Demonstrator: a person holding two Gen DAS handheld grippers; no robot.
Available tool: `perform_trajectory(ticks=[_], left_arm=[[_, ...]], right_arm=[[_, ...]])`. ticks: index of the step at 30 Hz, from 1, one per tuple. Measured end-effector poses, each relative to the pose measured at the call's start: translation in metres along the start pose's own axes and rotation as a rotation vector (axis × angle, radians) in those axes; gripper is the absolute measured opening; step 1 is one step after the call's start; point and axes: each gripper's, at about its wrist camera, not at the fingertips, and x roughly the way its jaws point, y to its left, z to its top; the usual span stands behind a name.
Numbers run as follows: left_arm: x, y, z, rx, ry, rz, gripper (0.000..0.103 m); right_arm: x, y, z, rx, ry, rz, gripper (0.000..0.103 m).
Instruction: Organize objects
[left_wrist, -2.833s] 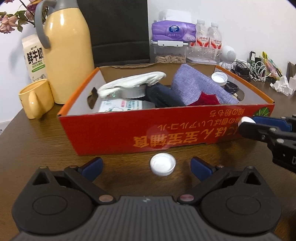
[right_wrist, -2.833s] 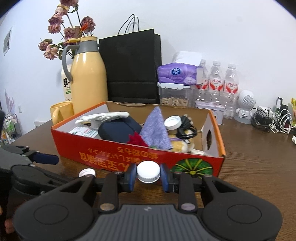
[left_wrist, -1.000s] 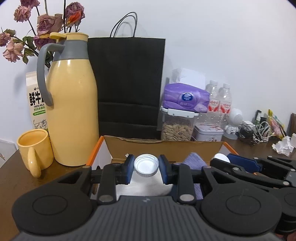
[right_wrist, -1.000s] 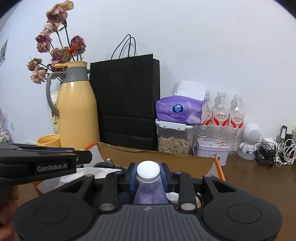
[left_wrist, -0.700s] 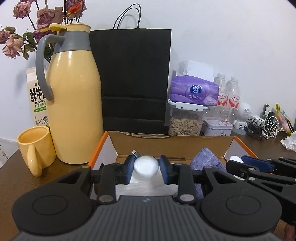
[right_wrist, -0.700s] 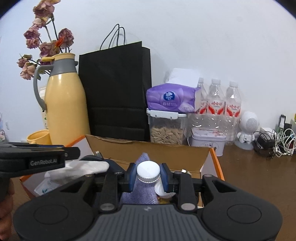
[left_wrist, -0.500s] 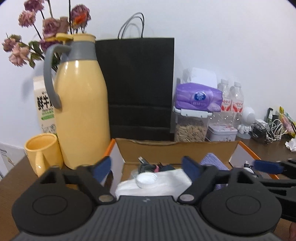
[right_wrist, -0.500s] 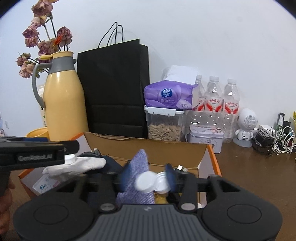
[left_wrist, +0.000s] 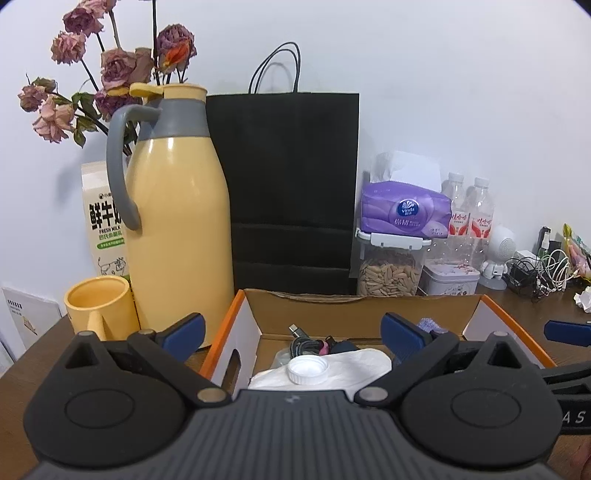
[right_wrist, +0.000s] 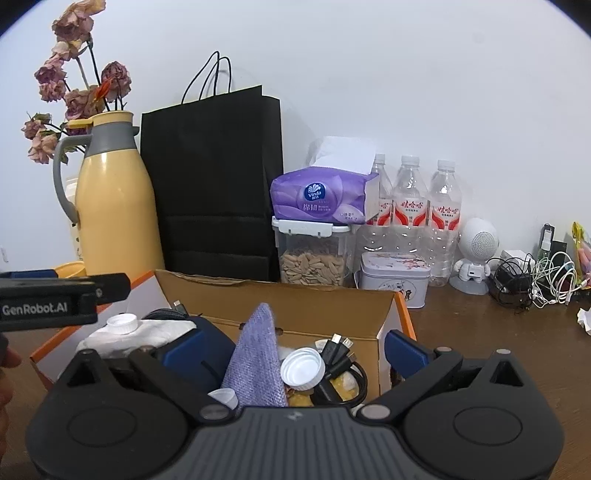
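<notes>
- My left gripper (left_wrist: 291, 328) hangs over the box (left_wrist: 225, 334), its jaws opening wide with nothing pinched.
- One white cap (left_wrist: 308, 371) lies on the white cloth (left_wrist: 365, 365) below.
- My right gripper (right_wrist: 303, 345) is opening wide too; another cap (right_wrist: 303, 369) rests beside the purple cloth (right_wrist: 255, 354).

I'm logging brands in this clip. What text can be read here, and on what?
"FRESH MILK", with Chinese characters: milk carton.
"Vinda": purple tissue pack.
"GenRobot.AI": left gripper's side, seen from the right wrist.
Bottle labels, tin: too small to read.
</notes>
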Motion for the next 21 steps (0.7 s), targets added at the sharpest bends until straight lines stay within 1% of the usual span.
perform_trajectory(ticks=[6, 11, 17, 21], left_arm=[[-0.018, 0.005, 0.002, -0.001, -0.006, 0.000, 0.103], [-0.042, 0.007, -0.001, 0.021, -0.014, -0.008, 0.103], [-0.078, 0.013, -0.008, 0.032, 0.008, -0.024, 0.103], [-0.099, 0.018, -0.018, 0.028, 0.032, -0.019, 0.103]], right_arm=[[-0.016, 0.002, 0.004, -0.009, -0.013, 0.005, 0.103], [-0.036, 0.005, 0.004, -0.010, -0.019, 0.010, 0.103], [-0.068, 0.006, 0.000, -0.009, -0.031, 0.000, 0.103], [-0.087, 0.008, -0.006, -0.009, -0.014, -0.003, 0.103]])
